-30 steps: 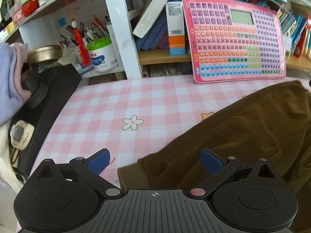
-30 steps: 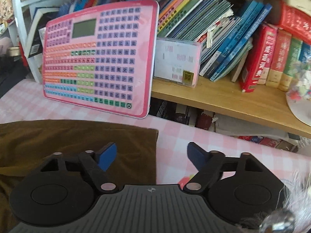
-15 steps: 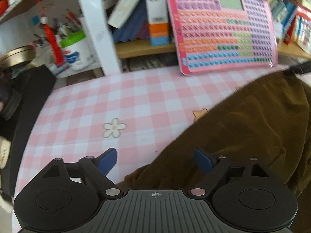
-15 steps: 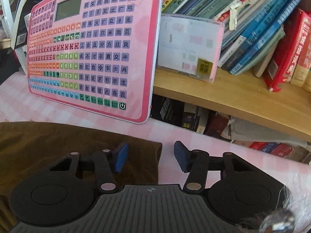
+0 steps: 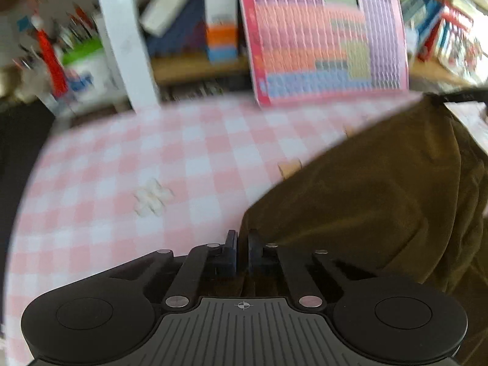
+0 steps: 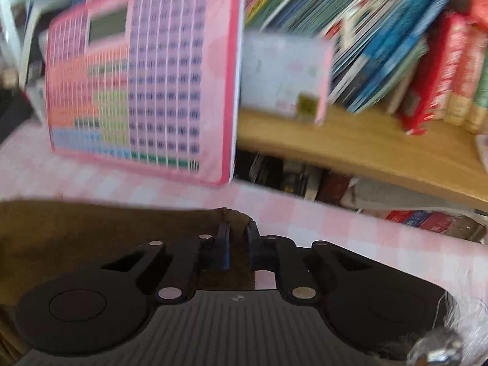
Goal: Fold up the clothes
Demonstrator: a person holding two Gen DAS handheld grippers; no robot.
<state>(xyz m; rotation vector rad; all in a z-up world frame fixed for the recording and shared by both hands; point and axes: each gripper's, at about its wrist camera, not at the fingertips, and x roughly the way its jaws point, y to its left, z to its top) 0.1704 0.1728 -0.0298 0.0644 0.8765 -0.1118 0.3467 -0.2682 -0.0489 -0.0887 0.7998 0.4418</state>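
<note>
Brown cloth (image 5: 381, 201) lies on the pink checked tablecloth (image 5: 152, 164), in front of the pink chart (image 5: 323, 36) that leans against the shelf. Both views are blurred.

Far left of the chart, in the left wrist view, a white tub with a green lid (image 5: 82, 67) holds pens beside a red tassel. A white post (image 5: 122, 36) stands between the tub and the chart, with leaning books (image 5: 174, 3) and a white-and-orange box (image 5: 221, 15) just left of the chart. Below the chart and to its left, the left gripper (image 5: 242, 245) has its fingers drawn together on the cloth's near left corner, the fabric pinched between the blue pads. From there the cloth spreads up and right toward the chart's lower right corner.

In the right wrist view, the right gripper (image 6: 236, 244) sits below the chart's right edge, its fingers closed on the cloth's (image 6: 91, 231) far right corner. Right of the chart, a pale card (image 6: 283, 73) stands on the wooden shelf (image 6: 366, 149), with blue and red books (image 6: 411, 55) leaning beyond it.
</note>
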